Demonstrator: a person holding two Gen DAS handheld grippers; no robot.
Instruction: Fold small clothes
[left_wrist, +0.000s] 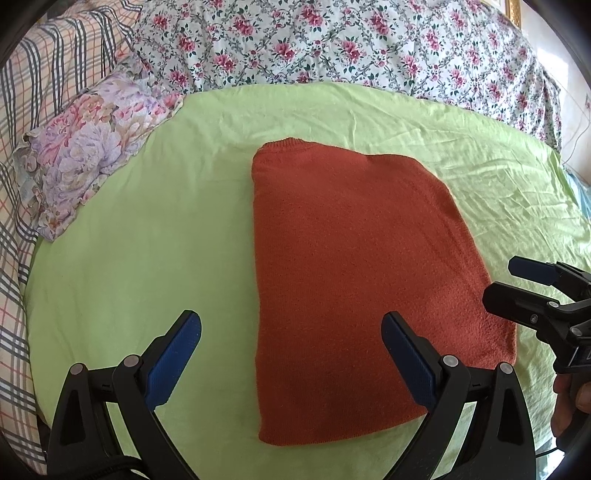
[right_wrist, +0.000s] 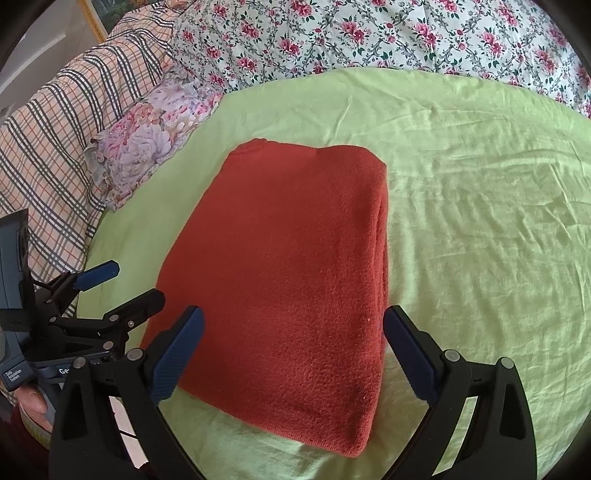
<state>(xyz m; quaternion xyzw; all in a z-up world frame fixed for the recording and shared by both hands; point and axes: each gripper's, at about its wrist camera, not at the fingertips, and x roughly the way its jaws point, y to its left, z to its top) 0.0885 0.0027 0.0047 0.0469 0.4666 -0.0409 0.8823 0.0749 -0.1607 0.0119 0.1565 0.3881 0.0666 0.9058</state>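
A rust-orange knitted garment (left_wrist: 354, 280) lies folded into a tidy rectangle on the light green sheet (left_wrist: 147, 258), its ribbed collar end pointing away from me. My left gripper (left_wrist: 291, 332) hovers open over its near left corner, holding nothing. The right gripper (left_wrist: 517, 284) shows at the right edge of the left wrist view, open beside the garment's right edge. In the right wrist view the same garment (right_wrist: 288, 266) fills the middle, the right gripper (right_wrist: 293, 328) stands open above its near end, and the left gripper (right_wrist: 127, 284) sits open at the garment's left side.
A floral pillow (left_wrist: 88, 147) lies at the left on the sheet. A plaid blanket (left_wrist: 33, 92) and a flowered quilt (left_wrist: 332, 40) border the far side. A hand (left_wrist: 569, 402) grips the right tool's handle. The green sheet (right_wrist: 480, 221) spreads wrinkled to the right.
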